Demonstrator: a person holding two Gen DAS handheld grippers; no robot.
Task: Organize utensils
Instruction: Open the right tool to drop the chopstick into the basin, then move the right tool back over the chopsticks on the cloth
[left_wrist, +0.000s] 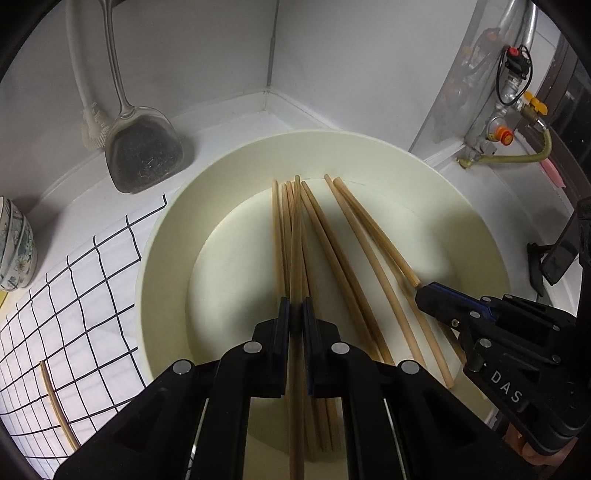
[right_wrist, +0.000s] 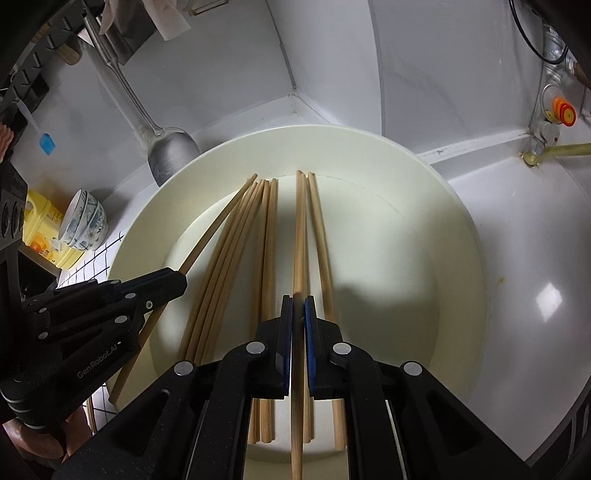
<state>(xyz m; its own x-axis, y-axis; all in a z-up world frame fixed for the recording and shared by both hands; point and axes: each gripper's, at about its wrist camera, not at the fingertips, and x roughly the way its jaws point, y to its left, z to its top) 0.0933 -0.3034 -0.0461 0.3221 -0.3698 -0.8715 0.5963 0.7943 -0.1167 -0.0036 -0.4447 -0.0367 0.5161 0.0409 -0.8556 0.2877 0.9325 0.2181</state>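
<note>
A wide cream bowl (left_wrist: 166, 236) (right_wrist: 461, 221) holds several wooden chopsticks (left_wrist: 332, 258) (right_wrist: 236, 240) lying roughly side by side. My left gripper (left_wrist: 295, 304) is over the bowl's near side, shut on one chopstick (left_wrist: 295, 240) that runs between its pads and points toward the far rim. From the right wrist view the left gripper (right_wrist: 181, 275) comes in from the left with that stick slanting across the bowl's edge. My right gripper (right_wrist: 298, 301) is shut on another chopstick (right_wrist: 300, 240). Over in the left wrist view the right gripper (left_wrist: 424, 291) sits at the bowl's right side.
A metal spatula (left_wrist: 144, 147) and a white brush (left_wrist: 92, 125) lean in the counter corner behind the bowl. Stacked patterned bowls (right_wrist: 85, 221) and a yellow container (right_wrist: 40, 221) stand at the left. A checked cloth (left_wrist: 74, 295) with one stray chopstick (left_wrist: 55, 402) lies left of the bowl. Gas fittings (left_wrist: 509, 110) are at the right.
</note>
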